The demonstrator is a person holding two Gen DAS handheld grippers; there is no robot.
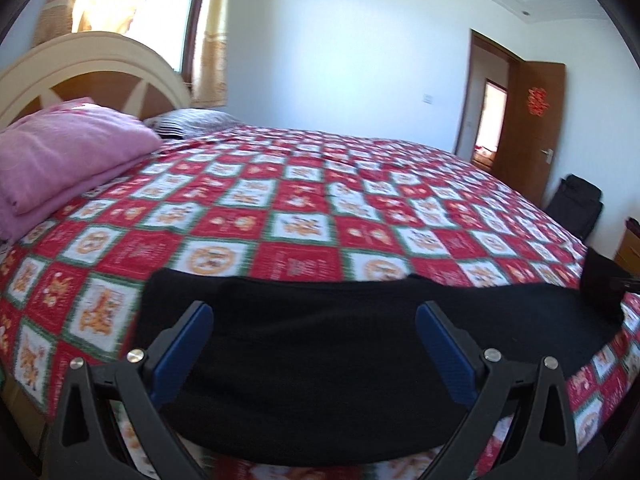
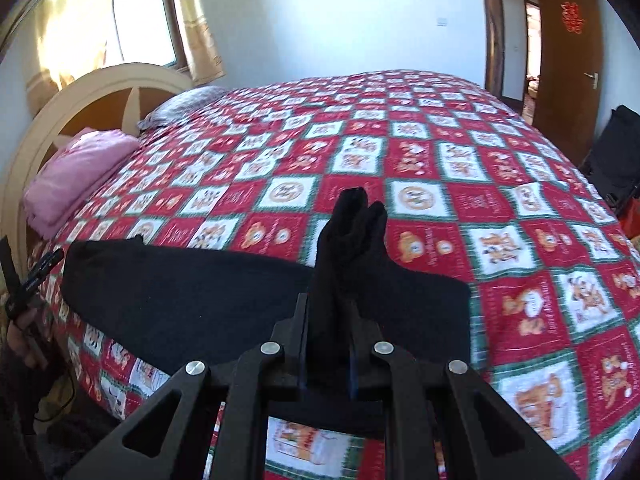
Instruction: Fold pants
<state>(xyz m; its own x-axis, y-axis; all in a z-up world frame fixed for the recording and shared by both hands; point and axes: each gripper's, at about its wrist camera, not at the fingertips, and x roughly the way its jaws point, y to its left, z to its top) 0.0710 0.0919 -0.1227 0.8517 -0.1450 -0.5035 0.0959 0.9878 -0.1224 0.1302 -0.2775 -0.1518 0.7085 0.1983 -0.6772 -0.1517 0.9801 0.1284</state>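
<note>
Black pants lie flat along the near edge of a bed with a red and white patterned cover. My left gripper is open and empty, its blue-padded fingers spread just above the pants. My right gripper is shut on a bunched end of the pants, which sticks up between its fingers; the rest of the pants stretches left over the bed cover. The right gripper also shows at the right edge of the left wrist view, holding that end raised.
A folded pink blanket and a striped pillow lie by the cream headboard. A black bag stands by the open wooden door. The left gripper's handle shows at the bed's near left.
</note>
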